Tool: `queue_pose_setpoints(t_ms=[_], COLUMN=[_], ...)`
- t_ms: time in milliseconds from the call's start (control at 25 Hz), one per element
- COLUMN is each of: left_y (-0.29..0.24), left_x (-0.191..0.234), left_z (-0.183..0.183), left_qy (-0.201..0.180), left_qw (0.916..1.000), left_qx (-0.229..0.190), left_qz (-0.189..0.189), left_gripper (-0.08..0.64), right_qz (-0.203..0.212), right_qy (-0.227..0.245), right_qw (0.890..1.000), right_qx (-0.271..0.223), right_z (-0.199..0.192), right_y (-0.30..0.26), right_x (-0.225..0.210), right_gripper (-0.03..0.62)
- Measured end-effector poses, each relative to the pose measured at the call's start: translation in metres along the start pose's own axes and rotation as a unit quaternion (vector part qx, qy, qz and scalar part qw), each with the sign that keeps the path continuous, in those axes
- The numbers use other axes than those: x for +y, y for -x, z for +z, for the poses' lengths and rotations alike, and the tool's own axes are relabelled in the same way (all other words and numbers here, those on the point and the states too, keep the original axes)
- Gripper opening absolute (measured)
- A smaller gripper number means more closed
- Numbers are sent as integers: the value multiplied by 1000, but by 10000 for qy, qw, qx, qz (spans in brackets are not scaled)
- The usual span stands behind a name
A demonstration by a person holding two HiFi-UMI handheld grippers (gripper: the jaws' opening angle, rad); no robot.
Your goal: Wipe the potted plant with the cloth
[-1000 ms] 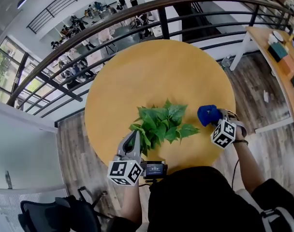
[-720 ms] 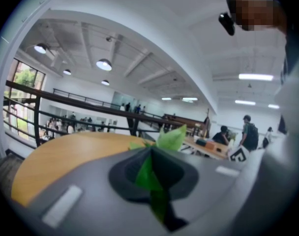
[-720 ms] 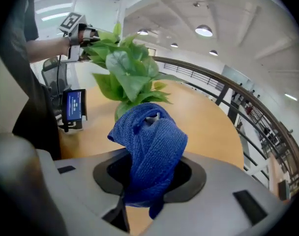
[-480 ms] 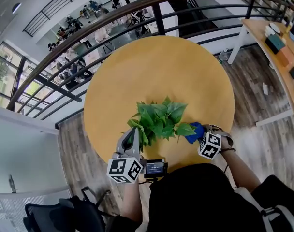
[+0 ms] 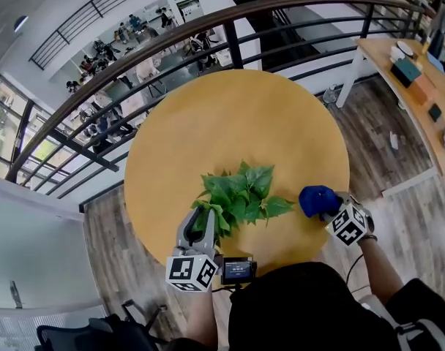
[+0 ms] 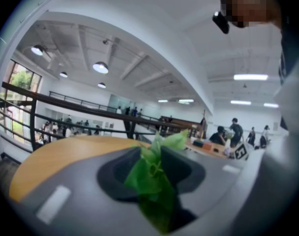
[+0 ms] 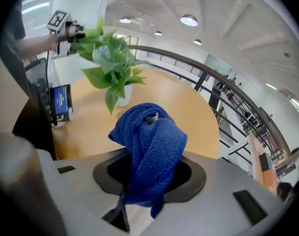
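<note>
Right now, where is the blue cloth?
Head view, right side: the cloth is clamped in the right hand-held gripper, just right of the plant, over the table's edge.

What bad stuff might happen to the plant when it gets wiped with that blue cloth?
The left tongs are opening with a leaf between them; pulling away too soon might tear it. The white pot looks small under the wide plant, so a hard push from the cloth in the right tongs may tip it over.
</note>
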State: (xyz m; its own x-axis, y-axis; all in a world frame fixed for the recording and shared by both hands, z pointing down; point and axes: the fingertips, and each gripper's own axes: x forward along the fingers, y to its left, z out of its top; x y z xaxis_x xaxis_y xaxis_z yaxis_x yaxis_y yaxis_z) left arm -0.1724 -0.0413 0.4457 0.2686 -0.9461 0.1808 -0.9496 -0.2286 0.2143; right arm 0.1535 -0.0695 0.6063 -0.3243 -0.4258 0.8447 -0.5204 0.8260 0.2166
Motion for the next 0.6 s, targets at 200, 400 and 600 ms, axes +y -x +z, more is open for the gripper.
queue_pose_setpoints(t_ms=[200,400,600], left_y=[4,28,79], left_x=[-5,-1,-9], left_z=[10,30,46], left_qy=[24,-269,-612], left_qw=[9994,9964,9830], left_qx=[-262,-784,-1399], left_qz=[-234,201,1023], left_gripper=[249,262,262], right_qz=[-170,-333,-247], right_qy=[-708,-885,-1203], right_qw=[9904,9733,9490], right_qx=[-1174,-2093,-2904], right_z=[54,91,102], right_y=[46,86,125], right_x=[-8,-12,-17], right_gripper=[164,164,164])
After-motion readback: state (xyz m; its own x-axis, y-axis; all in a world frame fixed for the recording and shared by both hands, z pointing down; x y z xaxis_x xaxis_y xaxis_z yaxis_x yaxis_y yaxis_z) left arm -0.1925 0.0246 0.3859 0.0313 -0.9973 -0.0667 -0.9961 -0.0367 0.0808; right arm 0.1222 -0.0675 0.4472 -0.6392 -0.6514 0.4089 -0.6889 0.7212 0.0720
